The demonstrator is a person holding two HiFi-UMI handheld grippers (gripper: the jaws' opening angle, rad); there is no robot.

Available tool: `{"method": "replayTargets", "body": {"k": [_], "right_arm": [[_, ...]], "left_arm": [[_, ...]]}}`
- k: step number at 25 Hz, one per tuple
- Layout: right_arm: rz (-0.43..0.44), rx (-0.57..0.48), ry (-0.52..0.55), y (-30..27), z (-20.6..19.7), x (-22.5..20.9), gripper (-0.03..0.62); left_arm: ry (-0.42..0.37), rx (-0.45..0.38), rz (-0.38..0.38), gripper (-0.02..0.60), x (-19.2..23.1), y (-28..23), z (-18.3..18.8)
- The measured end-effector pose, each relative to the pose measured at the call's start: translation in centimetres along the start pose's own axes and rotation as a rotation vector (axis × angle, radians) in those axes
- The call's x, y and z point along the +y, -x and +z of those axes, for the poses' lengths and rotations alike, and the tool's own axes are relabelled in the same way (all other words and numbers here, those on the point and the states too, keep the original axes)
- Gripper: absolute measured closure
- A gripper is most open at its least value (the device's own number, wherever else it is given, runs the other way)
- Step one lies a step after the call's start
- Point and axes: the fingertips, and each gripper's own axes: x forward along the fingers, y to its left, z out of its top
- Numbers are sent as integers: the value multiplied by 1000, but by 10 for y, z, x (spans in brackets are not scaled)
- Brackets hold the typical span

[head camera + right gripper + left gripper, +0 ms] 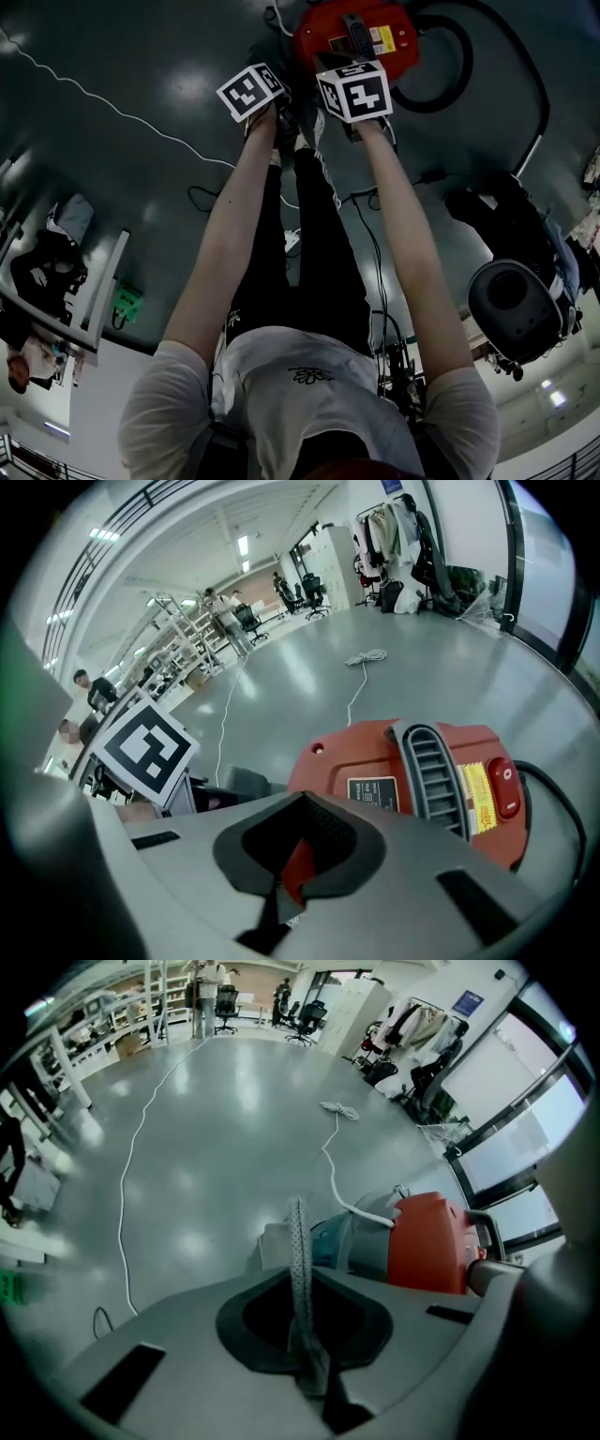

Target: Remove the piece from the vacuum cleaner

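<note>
1. The vacuum cleaner sits on the glossy grey floor just ahead of the person's feet, with both outstretched arms reaching down to it.
2. Its top shell is bright red and rounded. In the right gripper view the vacuum cleaner shows a grey ribbed vent running front to back, a red rocker switch, a yellow sticker and a small white label.
3. From the left gripper view the vacuum cleaner shows its side: the red shell sits above a grey drum, and a white cord runs from it across the floor.
4. A black hose loops out from the machine's right side and trails away over the floor.
5. The left gripper hangs just beside the machine's left end. In its own view the left gripper has its jaws pressed together into one thin dotted strip, with nothing between them.
6. The right gripper is over the red top. In its own view the right gripper seems to have its jaws a narrow slit apart, with red showing through the gap and nothing held.
7. The left gripper's marker cube shows close beside the right one.
8. A second white cord snakes across the floor well to the left.
</note>
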Motion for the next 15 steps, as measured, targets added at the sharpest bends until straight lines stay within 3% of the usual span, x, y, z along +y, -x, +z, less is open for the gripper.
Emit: {"method": "replayTargets", "body": {"k": [4,8,11,15], "right_arm": [[-15,-2,-9,1,-1,-3,583],[-78,1,42,0,-3,-3,583],[-103,60,69,-3,-3,-4,583],[-109,148,106,-5,-2,-4,583]], "left_arm": [[-51,26,18,566,11,-2,-5],[-80,-18,-1,566,16,6,-9],[-124,-29,-19,566,16,10,-14],[-246,-33,-53,566,17,8,-18]]}}
